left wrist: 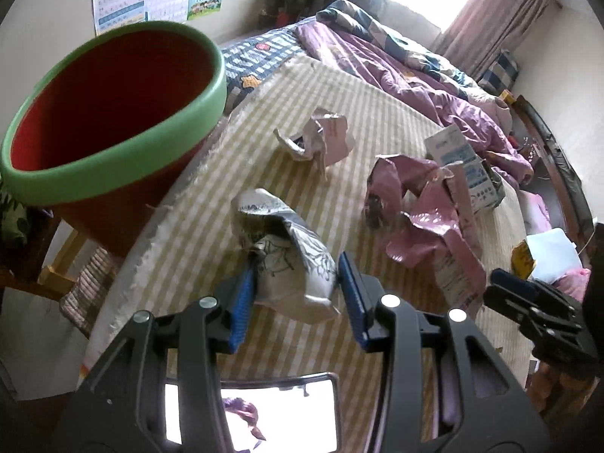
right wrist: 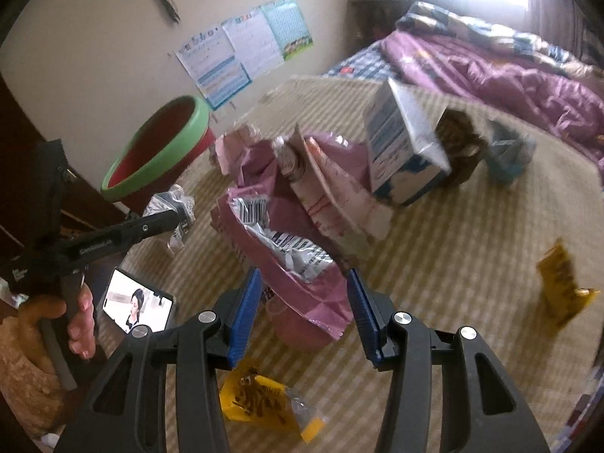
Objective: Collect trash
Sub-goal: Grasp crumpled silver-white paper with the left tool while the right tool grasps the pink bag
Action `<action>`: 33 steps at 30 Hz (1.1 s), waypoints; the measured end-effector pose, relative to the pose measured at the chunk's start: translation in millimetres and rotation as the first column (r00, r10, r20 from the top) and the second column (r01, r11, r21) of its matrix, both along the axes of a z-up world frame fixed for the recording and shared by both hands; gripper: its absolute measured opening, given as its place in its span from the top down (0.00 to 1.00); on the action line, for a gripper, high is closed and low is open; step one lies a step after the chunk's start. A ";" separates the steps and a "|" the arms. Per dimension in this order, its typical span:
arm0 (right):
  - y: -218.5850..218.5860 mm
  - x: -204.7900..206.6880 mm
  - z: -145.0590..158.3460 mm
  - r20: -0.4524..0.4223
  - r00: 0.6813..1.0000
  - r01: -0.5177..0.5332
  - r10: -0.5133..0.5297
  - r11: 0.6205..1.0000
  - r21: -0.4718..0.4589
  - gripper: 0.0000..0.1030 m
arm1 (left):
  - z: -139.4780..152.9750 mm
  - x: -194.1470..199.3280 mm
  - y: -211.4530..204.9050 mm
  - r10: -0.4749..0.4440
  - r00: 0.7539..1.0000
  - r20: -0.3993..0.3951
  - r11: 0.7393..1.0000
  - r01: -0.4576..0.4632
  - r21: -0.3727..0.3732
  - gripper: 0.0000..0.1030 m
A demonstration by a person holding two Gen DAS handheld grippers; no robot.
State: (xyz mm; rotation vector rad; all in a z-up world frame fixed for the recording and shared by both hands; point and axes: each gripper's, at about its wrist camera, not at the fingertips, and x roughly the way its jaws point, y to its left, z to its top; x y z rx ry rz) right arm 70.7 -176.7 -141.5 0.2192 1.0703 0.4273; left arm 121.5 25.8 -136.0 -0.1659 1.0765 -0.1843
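My left gripper (left wrist: 297, 262) is shut on a crumpled silver-white wrapper (left wrist: 287, 249), its blue pads pressing both sides, low over the striped mat (left wrist: 377, 113). The right wrist view shows the same wrapper (right wrist: 170, 207) in that gripper at the left. My right gripper (right wrist: 305, 273) stands open around the near edge of a torn pink bag (right wrist: 302, 264); the pads do not visibly press on it. A red bin with a green rim (left wrist: 211, 94) stands beside the mat, left of the left gripper, and its rim (right wrist: 151, 162) shows in the right wrist view too.
On the mat lie a crumpled pink-white paper (left wrist: 321, 139), a blue-white carton (right wrist: 404, 143), a teal scrap (right wrist: 506, 154) and two yellow snack packets (right wrist: 264, 400) (right wrist: 562, 283). A purple quilt (left wrist: 415, 75) covers the bed behind. A person's hand (right wrist: 75, 313) holds the left gripper's handle.
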 end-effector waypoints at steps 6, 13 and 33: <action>-1.5 0.8 -4.4 -0.025 1.000 0.005 -0.004 0.999 0.046 0.62 | -3.0 -2.5 4.5 0.009 1.000 -0.004 1.000 -0.009 0.005 0.60; 1.5 -7.7 5.8 0.004 1.000 0.005 -0.006 0.998 0.065 0.65 | -0.8 -4.4 8.7 0.025 1.000 0.002 1.000 -0.025 -0.003 0.53; 12.2 2.6 0.2 -0.025 1.000 0.016 -0.014 0.997 0.069 0.55 | -13.6 -6.8 9.8 -0.001 0.999 -0.045 1.000 0.000 -0.009 0.48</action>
